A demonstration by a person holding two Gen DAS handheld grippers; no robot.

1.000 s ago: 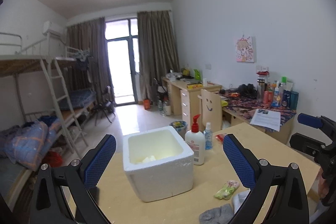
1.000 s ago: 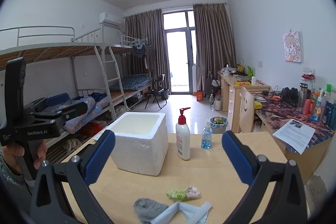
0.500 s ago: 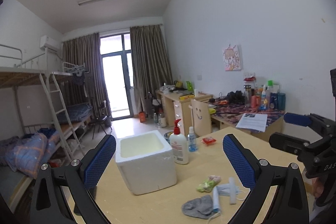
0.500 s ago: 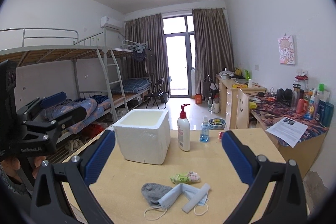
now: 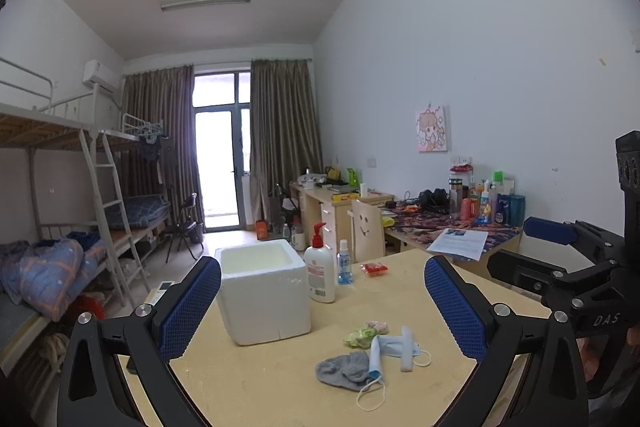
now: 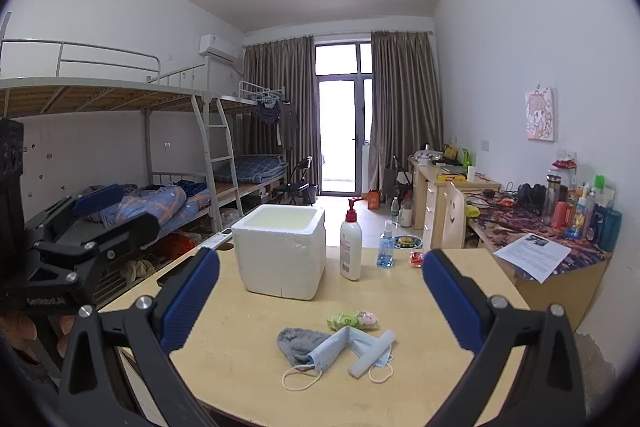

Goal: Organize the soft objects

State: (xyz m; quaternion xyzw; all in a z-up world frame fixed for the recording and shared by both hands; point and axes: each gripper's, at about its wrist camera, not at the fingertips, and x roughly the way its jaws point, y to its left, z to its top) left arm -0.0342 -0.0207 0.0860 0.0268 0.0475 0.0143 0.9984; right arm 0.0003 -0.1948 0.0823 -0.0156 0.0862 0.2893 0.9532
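A grey sock [image 5: 344, 371] [image 6: 298, 343], light blue face masks [image 5: 394, 347] [image 6: 348, 345] and a small green-pink soft item [image 5: 364, 333] [image 6: 352, 320] lie together on the wooden table [image 6: 400, 299]. Behind them stands an open white foam box [image 5: 262, 291] [image 6: 282, 251]. My left gripper [image 5: 322, 307] is open and empty, held above the table before the pile. My right gripper [image 6: 320, 301] is open and empty, also short of the pile. Each gripper shows at the edge of the other's view.
A white pump bottle [image 5: 320, 273] [image 6: 351, 247], a small blue sanitizer bottle [image 5: 344, 269] [image 6: 386, 251] and a red packet [image 5: 374, 268] stand behind the pile. Bunk beds [image 6: 140, 155] at left, cluttered desks [image 6: 540, 227] at right.
Both grippers have pulled back and risen from the table. The sock, masks and soft item now show fully, and the box looks farther away.
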